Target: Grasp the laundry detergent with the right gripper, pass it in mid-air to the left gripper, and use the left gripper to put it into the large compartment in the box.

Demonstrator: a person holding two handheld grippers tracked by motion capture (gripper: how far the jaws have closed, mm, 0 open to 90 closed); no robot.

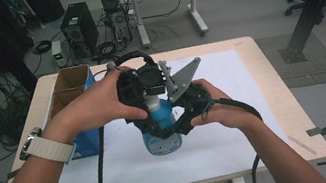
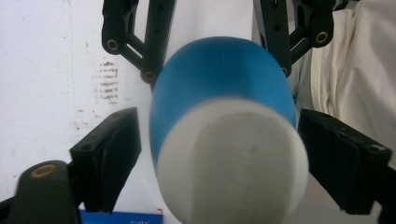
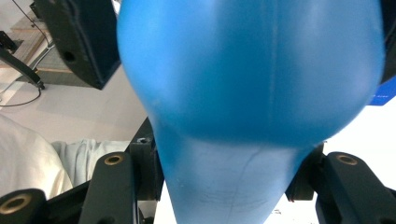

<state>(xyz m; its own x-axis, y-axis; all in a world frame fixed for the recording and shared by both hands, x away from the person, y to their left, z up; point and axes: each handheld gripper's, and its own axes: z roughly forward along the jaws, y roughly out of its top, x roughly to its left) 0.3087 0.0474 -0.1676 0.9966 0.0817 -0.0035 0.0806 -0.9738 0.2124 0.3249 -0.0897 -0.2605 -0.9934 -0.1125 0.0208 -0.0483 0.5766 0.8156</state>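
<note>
The jaws of the right gripper point(image 1: 177, 128) were clenched on the blue bottle point(image 1: 162, 131), which stood upright on the white table cover point(image 1: 238, 124) before the person; the left gripper point(image 1: 150, 105) was poised over the bottle's white cap point(image 1: 153, 105), its jaws released, a sliver of daylight on either side.

Judging from this, the largest risk was the bottle tipping or twisting in the lower grip if the left jaws bit off-centre on the cap. A smaller one was the pads sliding on the smooth cap and failing to turn it.

The left gripper view showed those gaps beside the cap point(image 2: 233, 163) and a pad point(image 2: 112, 154) clear of it, which the high view hid under the hands. The right gripper view showed the bottle's body point(image 3: 252, 74) pressed between the linkages.
</note>
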